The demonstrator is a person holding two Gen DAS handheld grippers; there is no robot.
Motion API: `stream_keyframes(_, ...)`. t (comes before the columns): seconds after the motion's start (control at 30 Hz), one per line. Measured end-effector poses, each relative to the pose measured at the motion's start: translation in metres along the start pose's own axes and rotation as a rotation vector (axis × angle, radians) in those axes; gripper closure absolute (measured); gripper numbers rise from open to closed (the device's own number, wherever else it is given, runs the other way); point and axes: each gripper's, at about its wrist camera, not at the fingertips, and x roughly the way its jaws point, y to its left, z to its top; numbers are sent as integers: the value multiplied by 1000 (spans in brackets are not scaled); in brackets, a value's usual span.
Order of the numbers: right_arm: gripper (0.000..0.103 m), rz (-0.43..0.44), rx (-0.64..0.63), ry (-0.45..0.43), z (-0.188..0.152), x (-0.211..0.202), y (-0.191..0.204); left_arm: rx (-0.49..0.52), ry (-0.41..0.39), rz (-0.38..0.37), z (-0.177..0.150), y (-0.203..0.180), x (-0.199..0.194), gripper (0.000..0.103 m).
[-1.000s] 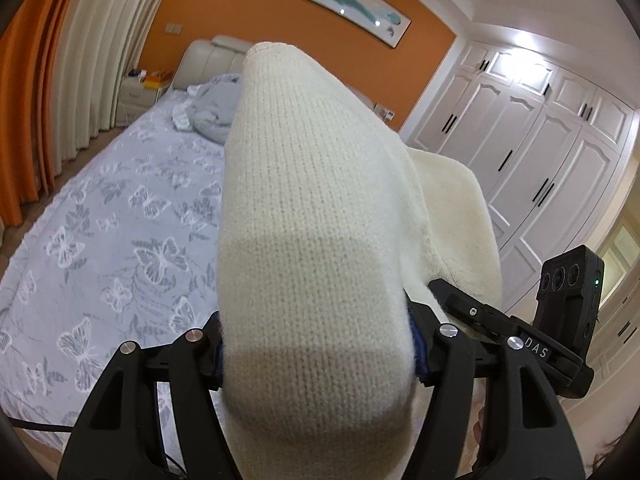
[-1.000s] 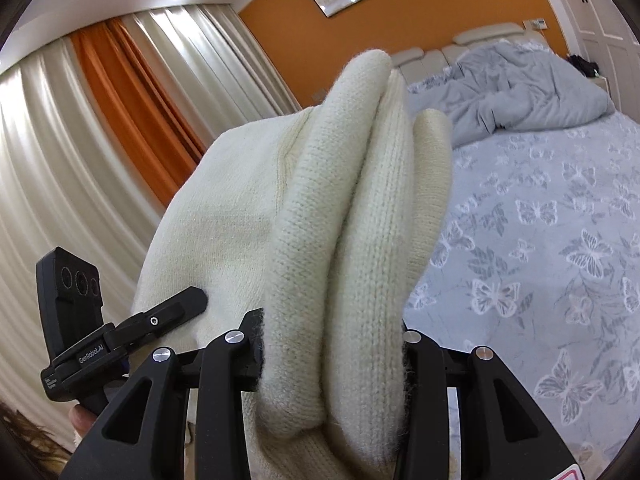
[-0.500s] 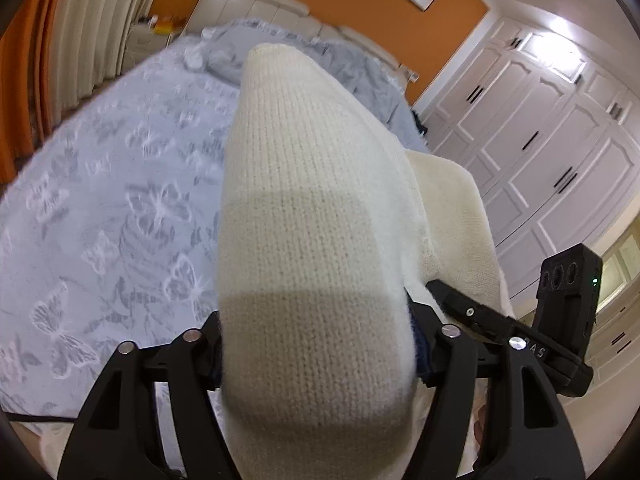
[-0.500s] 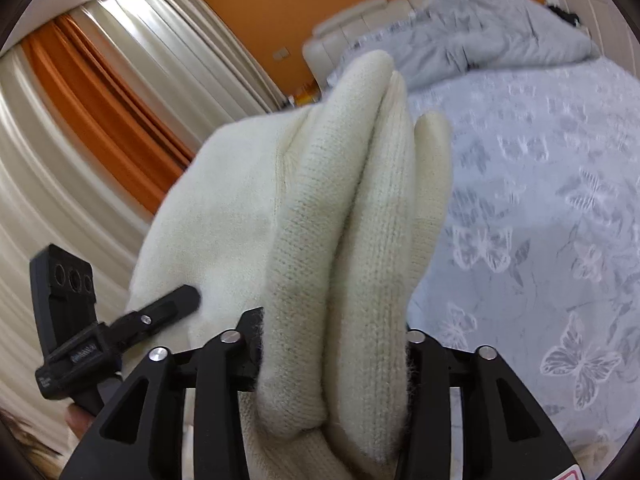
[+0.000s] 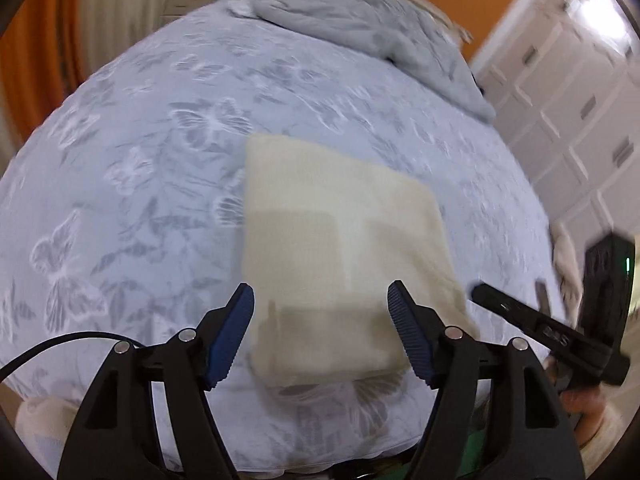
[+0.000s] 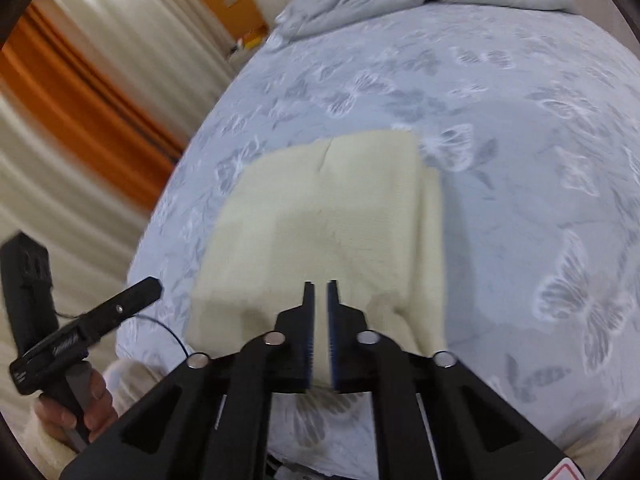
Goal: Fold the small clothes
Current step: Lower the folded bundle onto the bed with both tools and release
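Note:
A cream knit garment (image 5: 340,240) lies folded into a flat rectangle on the bed; it also shows in the right wrist view (image 6: 332,220). My left gripper (image 5: 320,300) is open and empty, its jaws spread wide above the garment's near edge. My right gripper (image 6: 320,286) has its jaws nearly together with a thin gap, holding nothing, above the garment's near edge. Each view shows the other gripper at its side edge.
The bed (image 5: 120,160) has a grey-blue cover with butterfly print. A rumpled grey duvet (image 5: 360,20) lies at the head. Curtains (image 6: 80,80) hang at the left, white wardrobes (image 5: 580,100) stand at the right. A black cable (image 5: 60,344) runs near the left gripper.
Both grippers let go of the cream garment, which dropped from between the jaws and now lies flat on the bed. The left jaws opened wide; the right jaws closed. Both views tilted down.

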Motion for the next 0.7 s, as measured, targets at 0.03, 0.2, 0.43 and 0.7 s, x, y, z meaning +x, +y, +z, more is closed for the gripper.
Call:
stream_keyframes(0.03,100,-56,-11,39,-2,15,-2,23,22,26,-2,-4,10,36)
stream_keyframes(0.2,103,-114,35,125,-17,46,-22,41,128,143,-24,6,65,31)
stream_keyframes(0.43,102,-193,-4,-2,-18,-9,2,56,73,170,-22,-8,30,33)
stream_keyframes(0.7,46,-207,135,36,8,22,-39,61,85,204,-18,-5,34,33)
